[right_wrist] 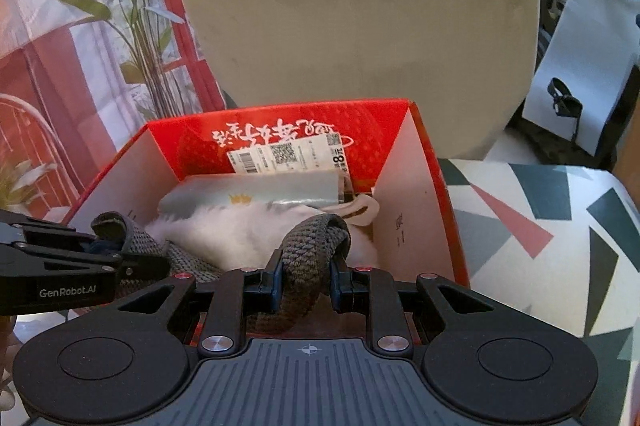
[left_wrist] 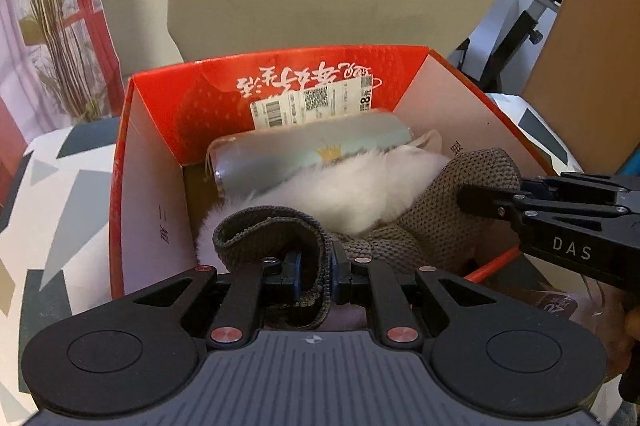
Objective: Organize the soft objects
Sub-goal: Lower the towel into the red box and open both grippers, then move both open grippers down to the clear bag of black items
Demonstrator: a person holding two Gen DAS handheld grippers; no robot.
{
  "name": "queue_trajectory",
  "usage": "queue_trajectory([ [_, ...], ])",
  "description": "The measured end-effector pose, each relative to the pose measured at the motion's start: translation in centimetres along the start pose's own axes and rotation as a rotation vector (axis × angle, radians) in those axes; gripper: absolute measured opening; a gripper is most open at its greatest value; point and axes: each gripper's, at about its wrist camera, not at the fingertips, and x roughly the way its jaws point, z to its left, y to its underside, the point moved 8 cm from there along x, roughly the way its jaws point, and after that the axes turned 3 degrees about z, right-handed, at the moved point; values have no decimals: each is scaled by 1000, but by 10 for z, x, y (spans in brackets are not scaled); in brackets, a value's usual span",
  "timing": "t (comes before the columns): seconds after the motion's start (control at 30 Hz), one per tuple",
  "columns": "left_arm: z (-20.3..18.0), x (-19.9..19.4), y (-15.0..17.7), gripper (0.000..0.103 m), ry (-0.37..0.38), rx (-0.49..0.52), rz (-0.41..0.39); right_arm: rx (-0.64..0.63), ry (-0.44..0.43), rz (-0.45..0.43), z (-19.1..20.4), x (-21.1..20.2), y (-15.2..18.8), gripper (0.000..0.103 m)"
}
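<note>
A grey-brown knitted cloth (left_wrist: 432, 218) hangs between both grippers over an open red cardboard box (left_wrist: 156, 98). My left gripper (left_wrist: 312, 272) is shut on one bunched end of the knit. My right gripper (right_wrist: 306, 276) is shut on the other end of the knitted cloth (right_wrist: 308, 246); its black body also enters the left wrist view from the right. Inside the box lie a white fluffy item (left_wrist: 360, 194) and a pale blue roll with a gold crown print (left_wrist: 304, 154). The same fluffy item (right_wrist: 240, 230) shows below the knit in the right wrist view.
The red box (right_wrist: 420, 162) stands on a surface covered in white cloth with grey and pink shapes (right_wrist: 540, 218). A beige padded chair back (right_wrist: 360, 26) rises right behind the box. A green plant (left_wrist: 60, 26) and red-and-white curtain stand at the left. Black exercise equipment (left_wrist: 520, 26) is at the right.
</note>
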Motion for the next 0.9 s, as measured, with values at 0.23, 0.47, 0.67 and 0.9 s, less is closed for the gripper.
queue_trajectory([
  [0.23, 6, -20, -6, 47, 18, -15, -55, -12, 28, -15, -4, -9, 1, 33],
  [0.47, 18, -67, -6, 99, -38, -27, -234, -5, 20, -138, -8, -44, -2, 71],
  [0.67, 17, -92, 13, 99, -74, 9, -298, -10, 5, -209, -8, -73, 7, 96],
  [0.9, 16, -132, 48, 103, -116, 5, -421, -11, -1, -311, -2, -108, 26, 103],
])
